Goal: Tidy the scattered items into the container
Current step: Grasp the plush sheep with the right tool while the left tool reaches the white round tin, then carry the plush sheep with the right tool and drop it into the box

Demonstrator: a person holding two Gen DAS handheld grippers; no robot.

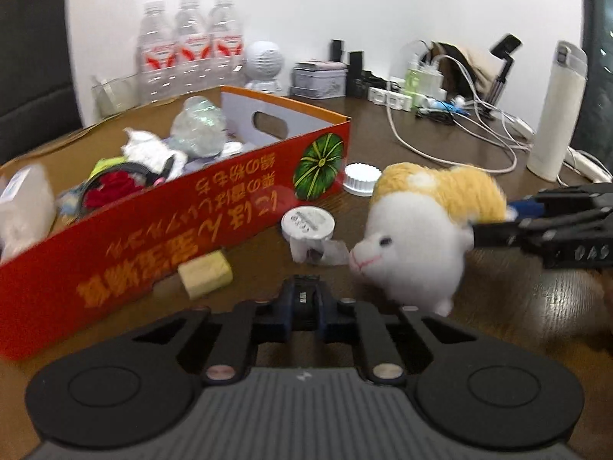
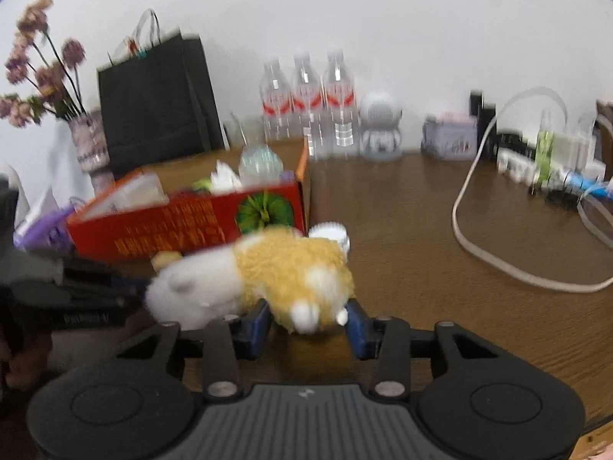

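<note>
A white and tan plush toy (image 1: 413, 230) lies on the brown table (image 1: 479, 299), just right of the red cardboard box (image 1: 172, 214), which holds several items. My right gripper (image 2: 308, 318) is shut on the plush toy (image 2: 268, 276), its blue pads (image 2: 260, 326) pressing both sides of the rear end. In the left wrist view it reaches in from the right (image 1: 494, 226). My left gripper (image 1: 302, 291) is shut with nothing in it, low over the table left of the toy's snout. A yellow block (image 1: 205, 278), a round white dispenser (image 1: 308, 222) and a white cap (image 1: 360, 178) lie beside the box.
Three water bottles (image 1: 189, 46), a white round gadget (image 1: 264, 63) and a tin (image 1: 318, 80) line the back wall. Cables and a power strip (image 1: 459, 134) spread at the right, near a tall white flask (image 1: 555, 115). A black bag (image 2: 153, 107) and a flower vase (image 2: 88, 142) stand behind the box.
</note>
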